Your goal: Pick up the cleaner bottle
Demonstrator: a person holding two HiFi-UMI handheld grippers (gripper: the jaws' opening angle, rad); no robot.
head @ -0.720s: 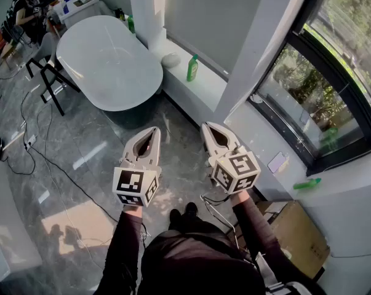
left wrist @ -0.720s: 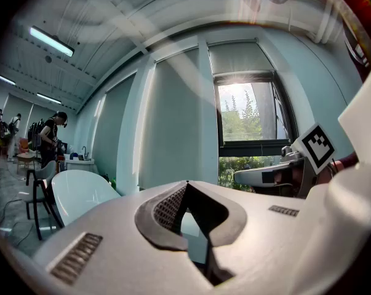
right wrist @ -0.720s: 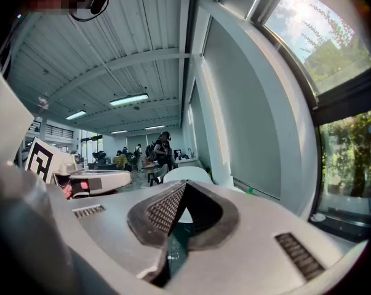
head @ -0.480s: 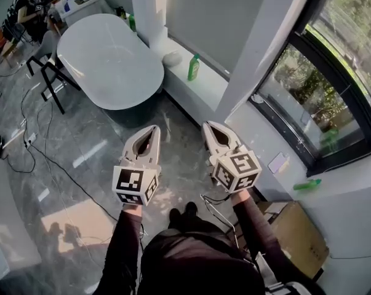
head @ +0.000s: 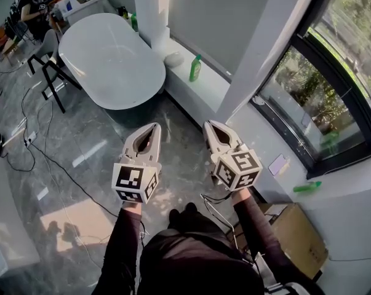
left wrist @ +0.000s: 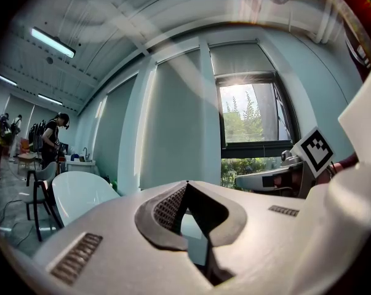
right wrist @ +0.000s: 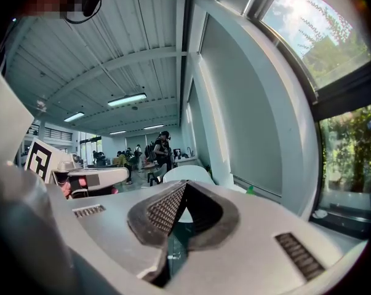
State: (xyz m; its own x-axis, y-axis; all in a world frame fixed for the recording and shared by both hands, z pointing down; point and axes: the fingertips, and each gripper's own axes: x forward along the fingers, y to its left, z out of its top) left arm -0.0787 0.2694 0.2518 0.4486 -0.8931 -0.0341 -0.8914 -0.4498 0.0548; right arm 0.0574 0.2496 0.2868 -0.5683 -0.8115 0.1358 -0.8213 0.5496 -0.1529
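Observation:
A green cleaner bottle (head: 195, 68) stands upright on the white ledge (head: 200, 86) beside the bathtub; its green top (right wrist: 250, 190) peeks over the jaws in the right gripper view. My left gripper (head: 156, 126) is shut with nothing in it, held level over the floor, well short of the bottle. My right gripper (head: 205, 123) is also shut and empty, tips meeting, beside the left one. In the left gripper view the left gripper (left wrist: 185, 183) points at the wall and window.
A white bathtub (head: 108, 60) lies ahead on the left, with a black chair (head: 50, 72) and cables (head: 47, 158) beyond. A second green bottle (head: 307, 187) lies on the ledge at right. A cardboard box (head: 299, 235) sits lower right. People stand far back (head: 25, 8).
The view has shifted slightly; both grippers sit a little higher and nearer the tub. Both stay shut and empty.

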